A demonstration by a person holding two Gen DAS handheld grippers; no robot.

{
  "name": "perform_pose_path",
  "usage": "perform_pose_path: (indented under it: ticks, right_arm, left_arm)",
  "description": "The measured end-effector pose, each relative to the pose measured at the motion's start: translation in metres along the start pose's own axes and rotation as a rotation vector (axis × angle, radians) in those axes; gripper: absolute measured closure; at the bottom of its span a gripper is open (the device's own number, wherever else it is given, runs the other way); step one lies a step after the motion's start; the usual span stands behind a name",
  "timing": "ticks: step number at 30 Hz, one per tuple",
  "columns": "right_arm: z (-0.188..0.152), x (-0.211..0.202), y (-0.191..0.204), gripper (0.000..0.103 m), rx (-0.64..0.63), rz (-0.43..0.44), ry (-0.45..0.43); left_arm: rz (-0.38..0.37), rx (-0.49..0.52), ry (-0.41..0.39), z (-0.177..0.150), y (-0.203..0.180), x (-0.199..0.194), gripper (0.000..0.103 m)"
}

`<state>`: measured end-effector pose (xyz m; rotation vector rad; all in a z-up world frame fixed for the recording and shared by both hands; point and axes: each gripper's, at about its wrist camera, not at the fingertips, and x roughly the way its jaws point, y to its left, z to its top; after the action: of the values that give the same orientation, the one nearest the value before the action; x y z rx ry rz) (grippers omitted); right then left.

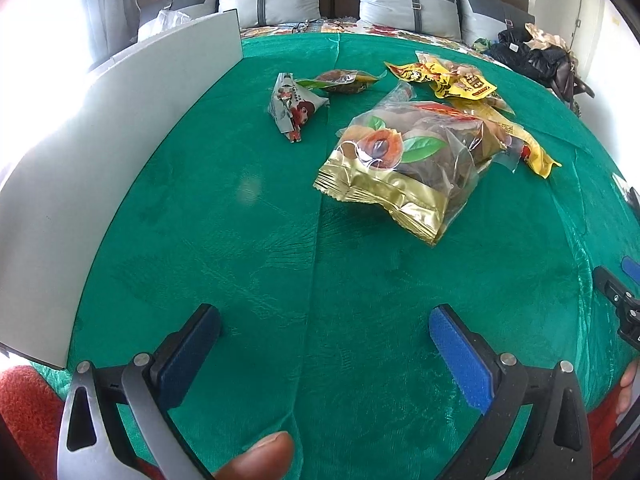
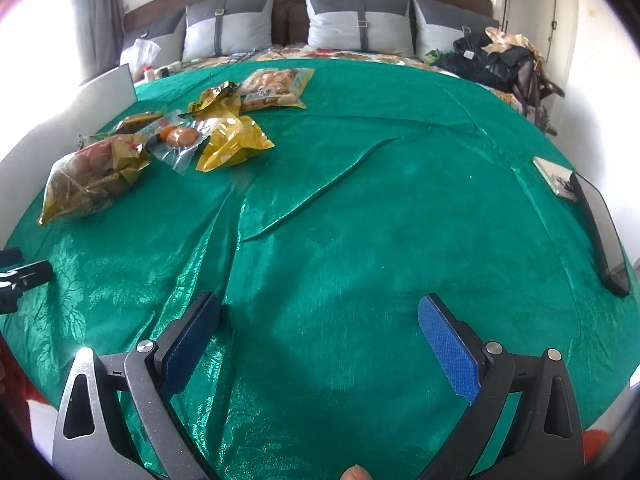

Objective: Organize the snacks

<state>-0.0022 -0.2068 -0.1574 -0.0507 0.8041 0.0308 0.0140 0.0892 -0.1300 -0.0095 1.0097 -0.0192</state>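
Several snack packets lie on a green cloth (image 1: 248, 264). A large clear-and-gold bag of brown snacks (image 1: 404, 164) lies nearest my left gripper (image 1: 324, 320), which is open and empty well short of it. Behind it lie a grey cartoon packet (image 1: 294, 108), a small egg packet (image 1: 340, 80) and yellow packets (image 1: 452, 78). In the right wrist view the same pile sits far left: the big bag (image 2: 92, 176), a clear egg pack (image 2: 180, 140), a yellow pack (image 2: 232, 144) and a further bag (image 2: 276, 88). My right gripper (image 2: 320, 312) is open and empty over bare cloth.
A white box wall (image 1: 120, 152) stands along the cloth's left side. A dark tablet-like object (image 2: 600, 232) and a small card (image 2: 554, 178) lie at the right edge. Pillows (image 2: 356, 24) and a pile of dark clothes (image 2: 500, 60) lie behind.
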Motion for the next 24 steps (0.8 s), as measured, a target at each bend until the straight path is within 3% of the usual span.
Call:
perform_pose_path:
  ticks: [24]
  right_arm:
    - [0.0058,0.0033,0.0010,0.001,0.001,0.003,0.006]
  left_arm:
    - [0.004,0.004,-0.025,-0.0005,0.0009,0.0000,0.000]
